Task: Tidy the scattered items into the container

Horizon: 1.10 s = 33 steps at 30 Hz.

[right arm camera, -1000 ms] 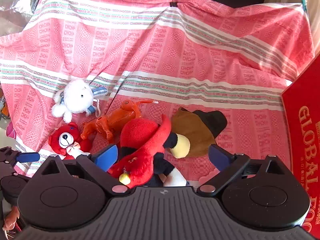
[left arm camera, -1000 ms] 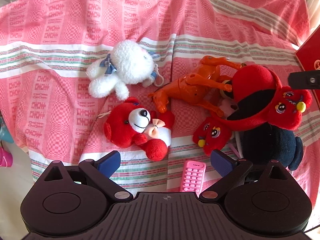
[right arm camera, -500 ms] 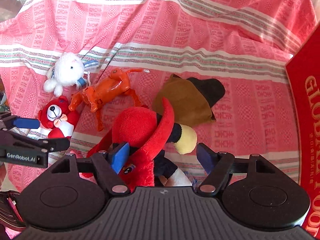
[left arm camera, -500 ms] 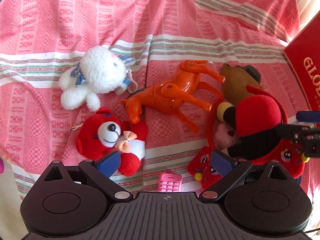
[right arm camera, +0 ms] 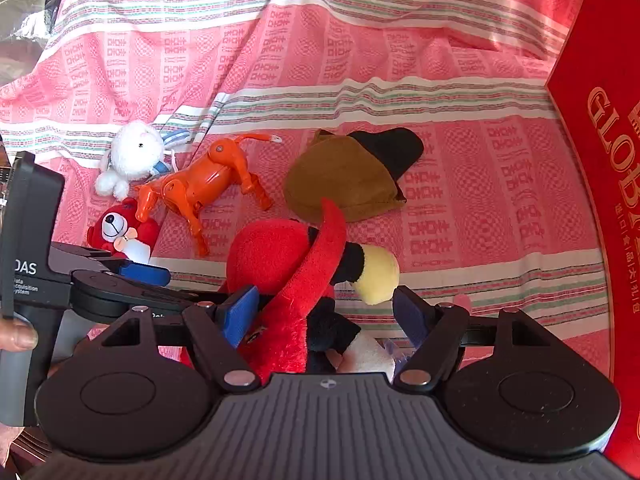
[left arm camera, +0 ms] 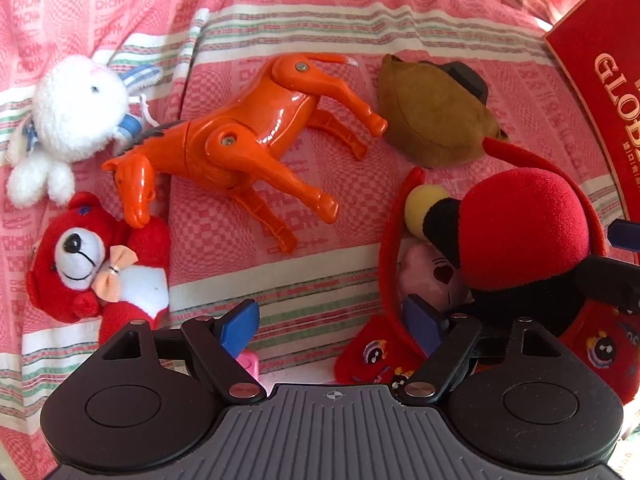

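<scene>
Toys lie on a pink checked cloth. An orange plastic horse (left arm camera: 244, 148) lies on its side, also in the right wrist view (right arm camera: 200, 184). A white plush rabbit (left arm camera: 72, 116), a red teddy bear (left arm camera: 92, 268) and a brown pouch (left arm camera: 436, 120) lie around it. A big red and black plush (right arm camera: 296, 276) sits between the jaws of my right gripper (right arm camera: 324, 312), which have narrowed around it; whether they press it I cannot tell. My left gripper (left arm camera: 332, 320) is open and empty, low over the cloth, just left of that plush (left arm camera: 516, 232).
A red box (right arm camera: 600, 184) with gold letters stands along the right edge. A pink toy phone (left arm camera: 250, 362) peeks out under my left gripper. Small red slippers with eyes (left arm camera: 372, 356) lie by the big plush. Clutter shows beyond the cloth's far left corner.
Both grippers moved forward and lower towards the toys. The right jaws narrowed around the red and black plush. The left gripper shifted right, past the red teddy.
</scene>
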Tool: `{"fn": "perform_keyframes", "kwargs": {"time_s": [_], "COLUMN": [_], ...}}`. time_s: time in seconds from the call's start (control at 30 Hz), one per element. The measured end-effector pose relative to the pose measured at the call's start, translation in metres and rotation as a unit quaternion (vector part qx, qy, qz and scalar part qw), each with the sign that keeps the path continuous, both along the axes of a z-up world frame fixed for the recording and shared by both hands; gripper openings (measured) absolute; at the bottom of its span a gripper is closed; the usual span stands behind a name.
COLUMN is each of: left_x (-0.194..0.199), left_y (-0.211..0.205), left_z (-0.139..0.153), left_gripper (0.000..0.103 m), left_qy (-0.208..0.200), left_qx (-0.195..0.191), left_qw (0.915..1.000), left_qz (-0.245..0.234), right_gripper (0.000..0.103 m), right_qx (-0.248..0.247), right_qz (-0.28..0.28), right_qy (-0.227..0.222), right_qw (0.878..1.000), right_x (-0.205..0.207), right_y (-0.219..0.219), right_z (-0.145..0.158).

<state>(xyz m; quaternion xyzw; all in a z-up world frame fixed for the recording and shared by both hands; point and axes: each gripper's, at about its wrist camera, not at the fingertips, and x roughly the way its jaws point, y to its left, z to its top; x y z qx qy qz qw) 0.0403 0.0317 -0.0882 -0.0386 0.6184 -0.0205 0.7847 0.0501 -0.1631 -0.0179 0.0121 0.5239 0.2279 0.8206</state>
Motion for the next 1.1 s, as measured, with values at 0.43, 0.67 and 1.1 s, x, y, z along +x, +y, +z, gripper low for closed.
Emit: {"fn": "perform_keyframes", "kwargs": {"time_s": [0.43, 0.67, 1.1], "left_x": [-0.001, -0.011, -0.024], "left_y": [-0.042, -0.030, -0.040], "left_z": [-0.010, -0.006, 0.010], "left_gripper": [0.009, 0.016, 0.010], "left_qy": [0.017, 0.014, -0.007], "left_qx": [0.007, 0.003, 0.040], "left_qw": [0.9979, 0.9982, 0.9971], "left_qz": [-0.062, -0.057, -0.064], "right_gripper": [0.062, 0.047, 0.035], "right_qx": [0.039, 0.054, 0.054], "right_qz": [0.001, 0.015, 0.017], "right_qy": [0.014, 0.017, 0.014], "right_qw": [0.999, 0.998, 0.998], "right_x": [-0.004, -0.009, -0.017], "right_y": [-0.014, -0.010, 0.000], "right_z": [-0.002, 0.000, 0.003]}}
